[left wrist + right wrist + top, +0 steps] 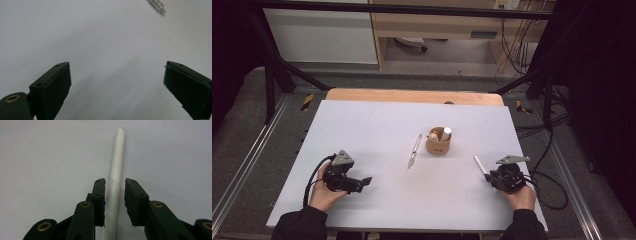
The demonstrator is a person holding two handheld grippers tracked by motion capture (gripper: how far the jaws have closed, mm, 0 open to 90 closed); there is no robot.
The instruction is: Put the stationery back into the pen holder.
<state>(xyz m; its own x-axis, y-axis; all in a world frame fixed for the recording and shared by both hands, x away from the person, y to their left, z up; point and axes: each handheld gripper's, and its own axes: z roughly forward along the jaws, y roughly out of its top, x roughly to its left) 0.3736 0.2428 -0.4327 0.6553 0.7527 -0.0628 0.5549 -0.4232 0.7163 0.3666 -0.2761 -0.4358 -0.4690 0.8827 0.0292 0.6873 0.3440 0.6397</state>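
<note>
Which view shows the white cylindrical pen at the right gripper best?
The right gripper view: the white cylindrical pen runs large between the right gripper jaws. The high view shows it small, poking from that gripper. The left gripper view offers a clear pen's tip instead.

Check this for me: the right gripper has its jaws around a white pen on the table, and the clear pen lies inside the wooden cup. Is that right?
Not quite. The high view shows the clear pen lying flat on the table, left of the wooden cup, not inside. The right gripper does have its jaws around the white pen.
</note>
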